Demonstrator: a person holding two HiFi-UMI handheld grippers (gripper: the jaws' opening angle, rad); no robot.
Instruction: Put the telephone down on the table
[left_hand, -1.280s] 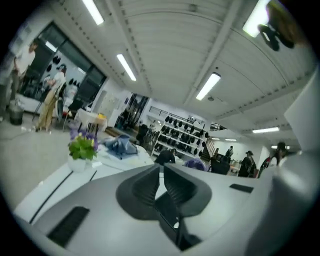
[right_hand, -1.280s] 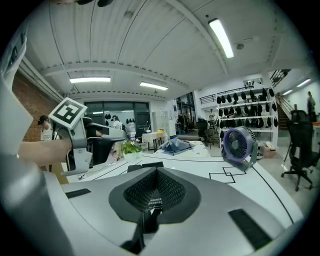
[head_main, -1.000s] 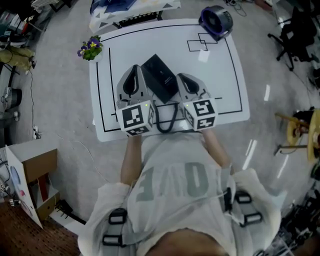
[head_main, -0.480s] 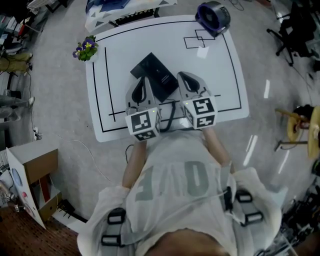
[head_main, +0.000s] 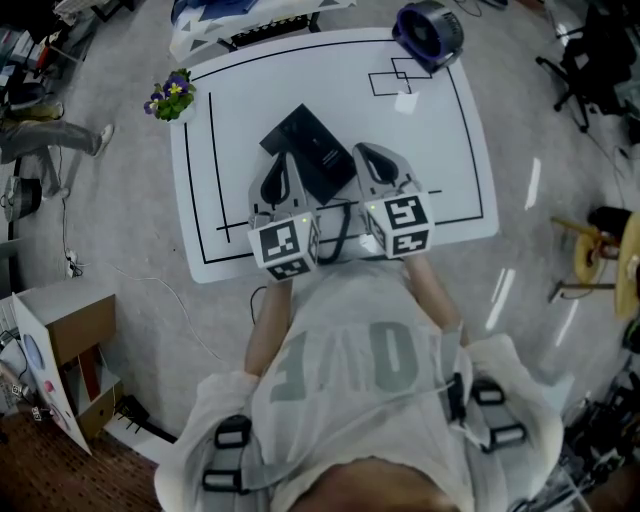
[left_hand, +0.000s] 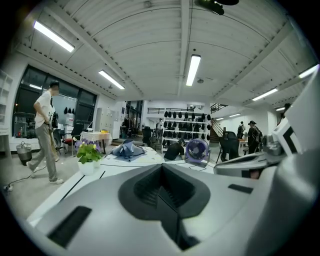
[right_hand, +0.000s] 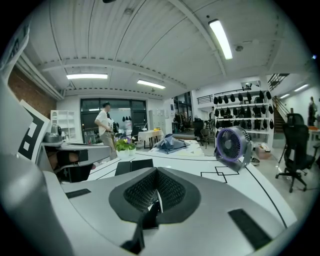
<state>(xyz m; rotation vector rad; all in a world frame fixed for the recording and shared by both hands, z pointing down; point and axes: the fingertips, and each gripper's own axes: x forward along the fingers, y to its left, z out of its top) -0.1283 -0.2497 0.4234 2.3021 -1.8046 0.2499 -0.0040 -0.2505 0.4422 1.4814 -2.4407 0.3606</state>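
Note:
The black telephone (head_main: 308, 150) lies flat on the white table (head_main: 440, 150), between my two grippers. My left gripper (head_main: 281, 166) rests at its left side, jaws shut with nothing between them (left_hand: 161, 187). My right gripper (head_main: 367, 152) sits just right of the telephone. Its jaws (right_hand: 155, 192) are shut, and a thin black cord (right_hand: 144, 220) runs out from between them. A loop of black cord (head_main: 331, 243) lies at the table's near edge between the grippers. The telephone (right_hand: 131, 165) shows ahead and to the left in the right gripper view.
A potted purple flower (head_main: 175, 95) stands at the table's far left corner and a purple fan (head_main: 428, 30) at the far right corner. Black lines mark the tabletop. A person's legs (head_main: 60, 140) pass on the floor to the left. An office chair (head_main: 590, 55) stands at right.
My left gripper has shifted right, closer to the telephone's left side. The right gripper has stayed put. A walking person has come into view at the left.

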